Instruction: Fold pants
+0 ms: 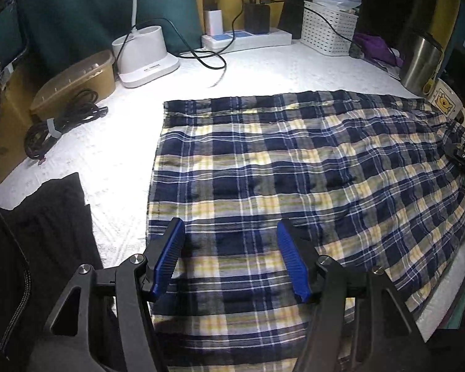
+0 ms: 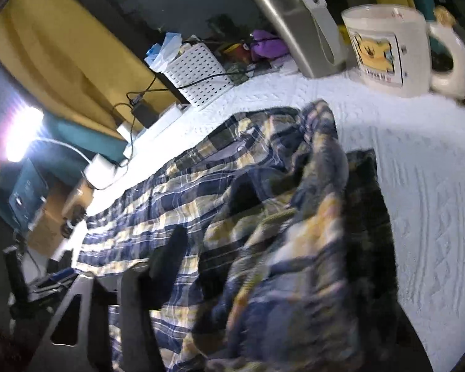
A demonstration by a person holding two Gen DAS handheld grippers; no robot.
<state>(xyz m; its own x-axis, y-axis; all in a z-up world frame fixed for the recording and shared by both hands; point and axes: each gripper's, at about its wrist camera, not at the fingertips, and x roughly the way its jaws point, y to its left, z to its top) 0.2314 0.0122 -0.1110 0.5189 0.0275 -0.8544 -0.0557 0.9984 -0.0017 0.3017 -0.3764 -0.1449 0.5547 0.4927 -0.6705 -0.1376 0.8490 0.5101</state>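
Left gripper (image 1: pixel 231 259): jaws being held wide above plaid pants (image 1: pixel 294 167), nothing gripped. Right gripper (image 2: pixel 248 266): bunched plaid cloth is being lifted; grip cannot be told. Pants are being spread on white quilted table cover (image 1: pixel 114 155). Beyond: lamp base (image 1: pixel 145 55), power strip (image 1: pixel 248 38), lattice basket (image 1: pixel 328 28).

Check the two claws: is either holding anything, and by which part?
Left claw: open over the plaid pants, holding nothing. Right claw: bunched pants cloth covers its far finger; whether it is gripped cannot be told.

Matt plaid cloth pants (image 1: pixel 294 170); brushed-metal flask (image 1: pixel 421 62).
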